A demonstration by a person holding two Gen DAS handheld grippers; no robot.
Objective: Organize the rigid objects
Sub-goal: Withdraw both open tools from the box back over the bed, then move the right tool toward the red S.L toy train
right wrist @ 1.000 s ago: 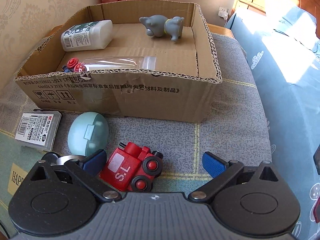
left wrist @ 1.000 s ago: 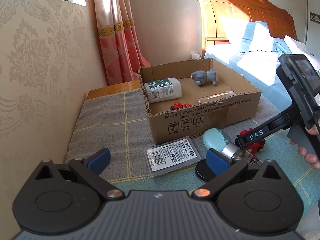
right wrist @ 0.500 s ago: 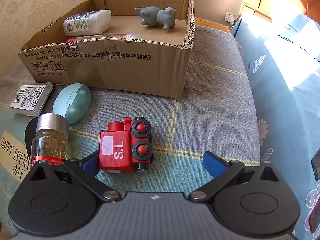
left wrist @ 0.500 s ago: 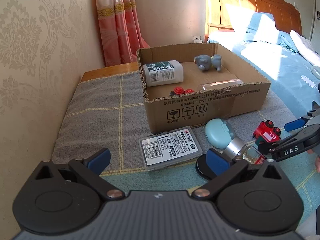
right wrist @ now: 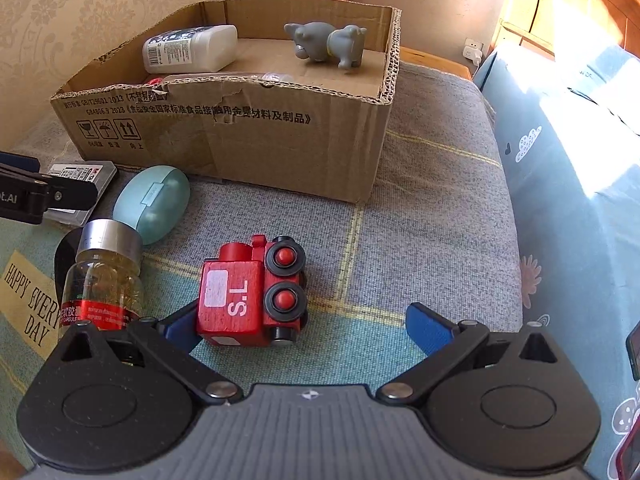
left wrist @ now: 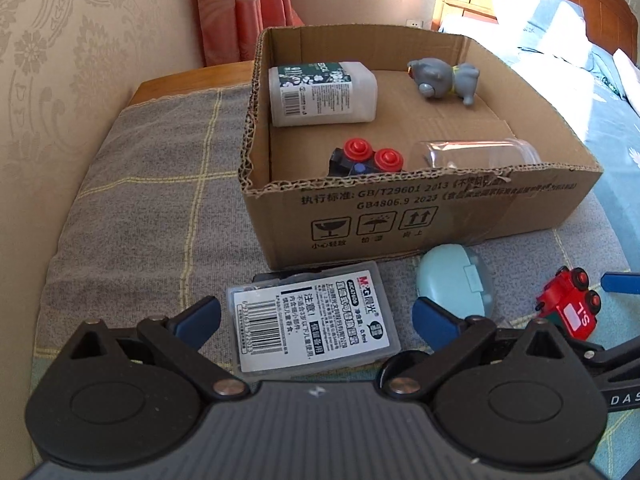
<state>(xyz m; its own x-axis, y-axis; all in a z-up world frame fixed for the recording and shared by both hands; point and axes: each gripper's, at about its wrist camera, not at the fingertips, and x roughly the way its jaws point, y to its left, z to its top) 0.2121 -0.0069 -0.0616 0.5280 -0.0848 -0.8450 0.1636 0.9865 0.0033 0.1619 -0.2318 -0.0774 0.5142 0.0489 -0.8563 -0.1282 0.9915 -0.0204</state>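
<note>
Both grippers gape empty: the left gripper (left wrist: 316, 318) over the plastic case (left wrist: 312, 322), the right gripper (right wrist: 298, 326) around the red toy train (right wrist: 252, 292).

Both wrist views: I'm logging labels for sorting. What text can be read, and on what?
"GB/T29601 2013", "GB4806.9 2023": cardboard box.
"S.L": red toy train.
"M&G": clear plastic case; its smaller print is unreadable.
"HAPPY EVER… DAY": mat, partly hidden.
"DAS": right claw's arm, cut off.
White bottle, glass jar: too small.
</note>
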